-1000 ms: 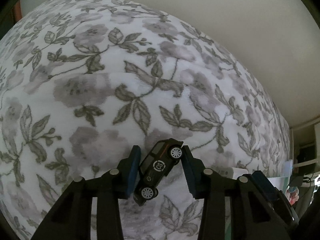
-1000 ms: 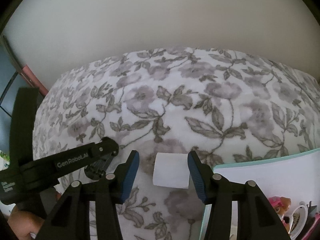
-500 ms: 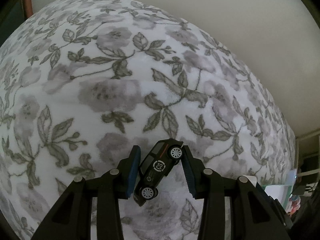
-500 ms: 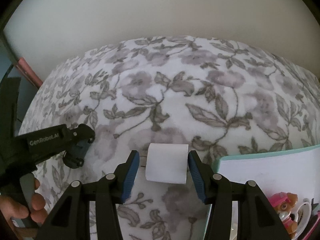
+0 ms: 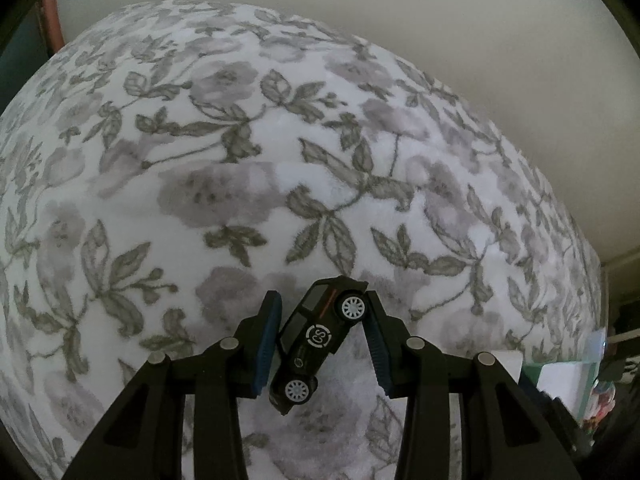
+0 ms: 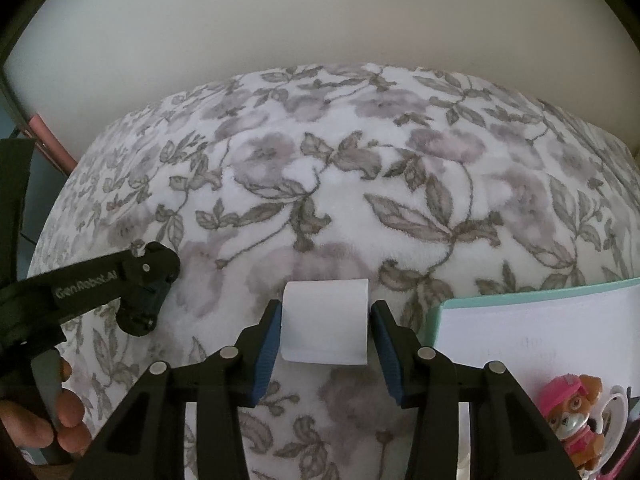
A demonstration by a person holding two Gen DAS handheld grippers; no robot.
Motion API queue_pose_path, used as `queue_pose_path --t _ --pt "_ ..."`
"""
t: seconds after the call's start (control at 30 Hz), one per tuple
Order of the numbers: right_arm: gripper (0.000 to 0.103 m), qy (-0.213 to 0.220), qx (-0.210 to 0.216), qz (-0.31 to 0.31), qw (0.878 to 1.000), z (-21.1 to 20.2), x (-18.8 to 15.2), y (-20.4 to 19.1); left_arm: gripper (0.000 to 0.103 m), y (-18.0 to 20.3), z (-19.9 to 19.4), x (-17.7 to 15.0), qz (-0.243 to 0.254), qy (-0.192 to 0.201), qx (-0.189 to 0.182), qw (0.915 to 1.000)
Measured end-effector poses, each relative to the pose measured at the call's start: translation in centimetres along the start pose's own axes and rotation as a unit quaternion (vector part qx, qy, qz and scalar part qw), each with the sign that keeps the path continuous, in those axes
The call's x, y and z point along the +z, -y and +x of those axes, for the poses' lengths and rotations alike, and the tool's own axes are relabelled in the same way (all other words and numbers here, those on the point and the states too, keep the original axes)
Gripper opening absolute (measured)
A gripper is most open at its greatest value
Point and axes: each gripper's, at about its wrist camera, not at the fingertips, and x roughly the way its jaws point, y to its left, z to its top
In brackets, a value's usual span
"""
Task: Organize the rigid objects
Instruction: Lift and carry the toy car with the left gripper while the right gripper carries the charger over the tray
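I see the left gripper (image 5: 322, 340) clamped on the black toy car (image 5: 318, 336), held tilted above the floral blanket (image 5: 240, 160). The right gripper (image 6: 326, 330) has just been closing; its fingers (image 6: 267, 336) bracket the white block (image 6: 325, 322), the left pad touching, the right just beside. Open blanket lies ahead up to the wall (image 6: 320, 20). The teal-rimmed box (image 6: 520, 320) with a pink dog figure (image 6: 572, 416) sits close on the right. A hand (image 6: 44, 424) holds the left tool.
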Motion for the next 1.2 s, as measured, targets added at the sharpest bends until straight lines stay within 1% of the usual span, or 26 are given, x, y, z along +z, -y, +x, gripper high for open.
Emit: queue_pose_path --t 0.3,0.47,0.6,0.8,0.93,1.07,1.2 --pt "0.047 -0.014 0.013 0.021 1.0 -1.0 -0.4 0.6 0.042 -1.2 -3.9 -0.2 -0.011 0.033 -0.002 0.9994" --pt "0.047 -0.004 0.02 0.03 0.999 -3.1 -0.5 0.6 0.042 -0.4 -6.6 -0.7 -0.006 0.055 -0.012 0.9984" --pt "0.047 0.005 0.018 0.027 0.999 -5.3 -0.7 0.5 0.042 1.0 -9.0 -1.4 0.011 0.074 -0.018 0.997" --pt "0.047 0.007 0.013 0.038 0.999 -8.1 -2.1 1.5 0.042 2.7 -12.4 -3.5 0.032 0.099 -0.035 0.9939" --pt "0.047 0.009 0.009 0.067 0.998 -10.1 -3.7 3.1 0.042 4.0 -14.2 -5.4 0.054 0.115 -0.04 0.991" --pt "0.047 0.016 0.003 0.087 0.996 -12.3 -5.0 4.2 0.042 5.2 -14.9 -7.0 0.075 0.124 -0.034 0.9888" --pt "0.047 0.031 0.003 0.11 0.993 -14.5 -6.2 5.8 0.042 6.4 -15.1 -9.0 0.091 0.119 -0.047 0.9876"
